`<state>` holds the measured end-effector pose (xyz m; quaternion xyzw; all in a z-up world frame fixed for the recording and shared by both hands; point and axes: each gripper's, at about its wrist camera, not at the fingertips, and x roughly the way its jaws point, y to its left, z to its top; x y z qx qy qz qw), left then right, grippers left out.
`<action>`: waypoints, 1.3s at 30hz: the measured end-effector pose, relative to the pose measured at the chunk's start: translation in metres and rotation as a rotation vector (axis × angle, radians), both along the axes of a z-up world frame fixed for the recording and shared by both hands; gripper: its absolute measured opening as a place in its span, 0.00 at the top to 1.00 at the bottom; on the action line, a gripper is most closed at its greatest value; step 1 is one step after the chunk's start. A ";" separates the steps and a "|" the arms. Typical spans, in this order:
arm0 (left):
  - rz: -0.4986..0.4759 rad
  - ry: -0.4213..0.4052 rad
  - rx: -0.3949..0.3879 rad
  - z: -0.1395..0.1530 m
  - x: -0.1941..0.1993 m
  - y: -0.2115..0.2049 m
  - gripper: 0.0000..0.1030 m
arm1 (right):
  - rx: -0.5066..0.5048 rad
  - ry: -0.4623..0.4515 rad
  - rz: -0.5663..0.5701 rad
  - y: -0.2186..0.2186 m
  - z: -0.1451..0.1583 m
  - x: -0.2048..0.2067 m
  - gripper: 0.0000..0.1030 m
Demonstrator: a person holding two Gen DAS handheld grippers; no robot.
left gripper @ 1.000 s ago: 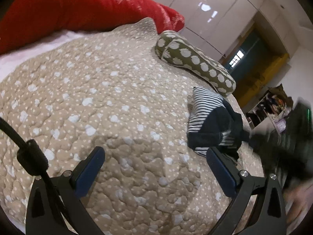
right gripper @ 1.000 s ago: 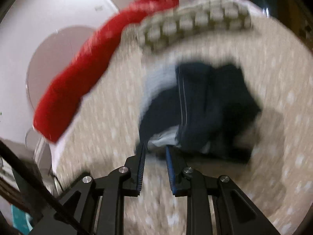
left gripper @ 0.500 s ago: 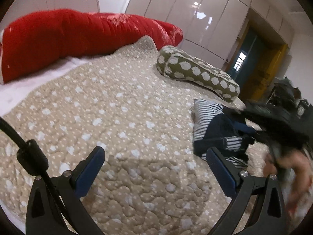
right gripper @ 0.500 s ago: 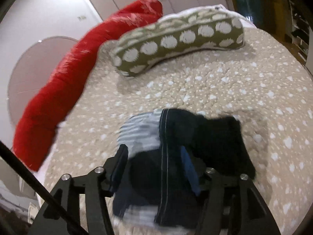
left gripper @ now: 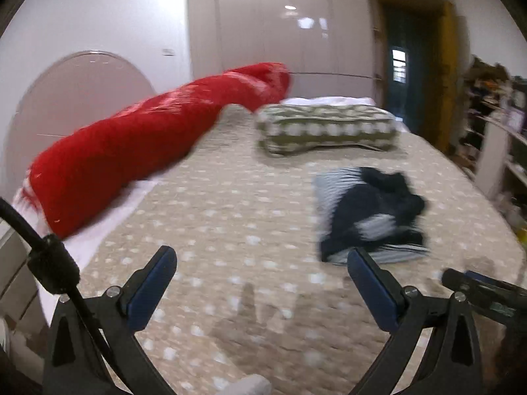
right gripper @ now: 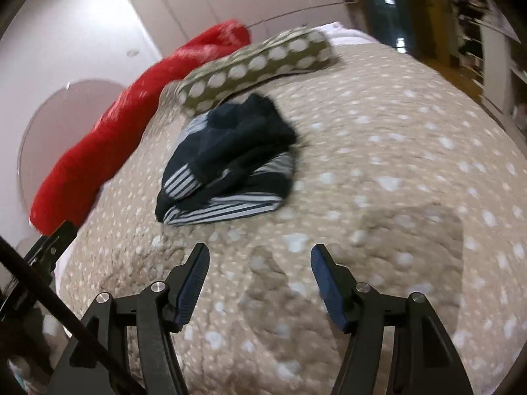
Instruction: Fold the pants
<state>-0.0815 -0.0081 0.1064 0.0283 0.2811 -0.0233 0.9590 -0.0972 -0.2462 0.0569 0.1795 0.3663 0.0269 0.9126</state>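
Observation:
The pants (left gripper: 372, 214) are a crumpled bundle of dark navy and striped cloth on the beige dotted bedspread (left gripper: 230, 230). They also show in the right wrist view (right gripper: 230, 161). My left gripper (left gripper: 263, 263) is open and empty, held above the bedspread, with the bundle just beyond its right finger. My right gripper (right gripper: 260, 263) is open and empty, a short way in front of the bundle. Its tip shows at the lower right of the left wrist view (left gripper: 474, 286).
A long red bolster (left gripper: 148, 144) lies along the bed's left side. A green pillow with white dots (left gripper: 326, 128) lies behind the pants. White wardrobe doors, a doorway and cluttered shelves (left gripper: 494, 115) stand beyond the bed.
My right gripper was shut at the bundle's edge; it has opened, let go and pulled back toward me. The pants now lie free. The left gripper has tilted up and drawn back.

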 end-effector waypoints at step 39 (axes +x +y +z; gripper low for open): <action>-0.141 0.320 -0.020 -0.038 0.021 -0.051 0.00 | -0.268 -0.003 -0.009 0.017 -0.004 -0.019 0.22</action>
